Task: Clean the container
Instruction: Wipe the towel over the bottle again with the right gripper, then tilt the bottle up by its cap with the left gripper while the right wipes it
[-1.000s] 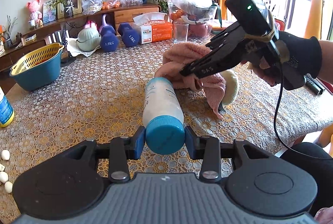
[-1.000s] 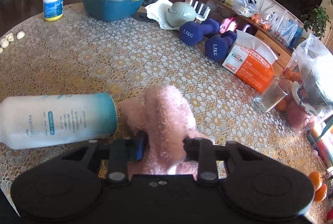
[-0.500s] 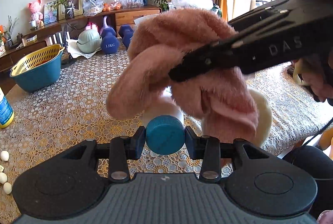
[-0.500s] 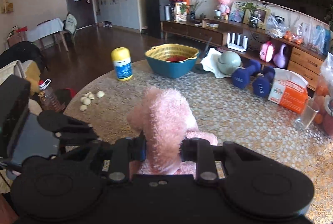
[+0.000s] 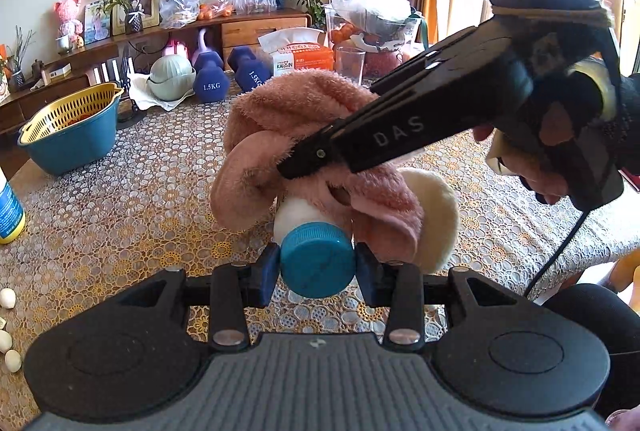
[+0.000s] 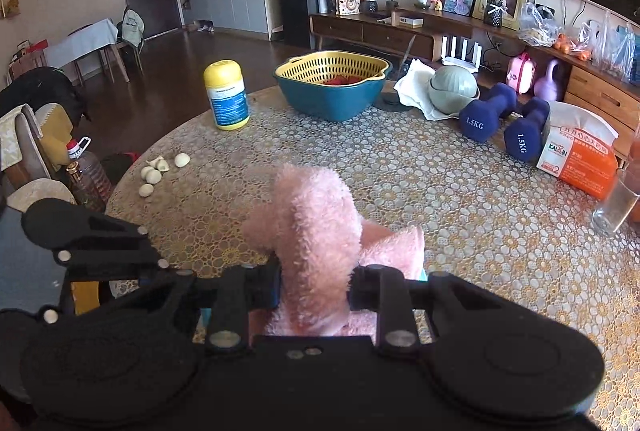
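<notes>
A white bottle (image 5: 298,217) with a blue cap (image 5: 317,259) points away from me, and my left gripper (image 5: 317,265) is shut on that cap. Draped over the bottle's body is a fluffy pink cloth (image 5: 288,135), also seen in the right wrist view as the pink cloth (image 6: 316,231). My right gripper (image 6: 314,287) is shut on the cloth and presses it onto the bottle from the right. In the left wrist view the right gripper (image 5: 296,167) reaches in from the upper right, held by a gloved hand (image 5: 624,127). Most of the bottle is hidden under the cloth.
The table (image 6: 460,223) has a lace-patterned cover. On it stand a teal bowl with a yellow strainer (image 6: 334,87), a yellow-capped bottle (image 6: 226,95), two blue dumbbells (image 6: 504,123), an orange tissue pack (image 6: 576,159), a glass (image 6: 616,203) and garlic cloves (image 6: 160,169). A cream pad (image 5: 436,219) lies beside the bottle.
The right gripper lifted the pink cloth off the table and brought it over the bottle; it now rests lower on the bottle's body. The left gripper kept its hold on the cap.
</notes>
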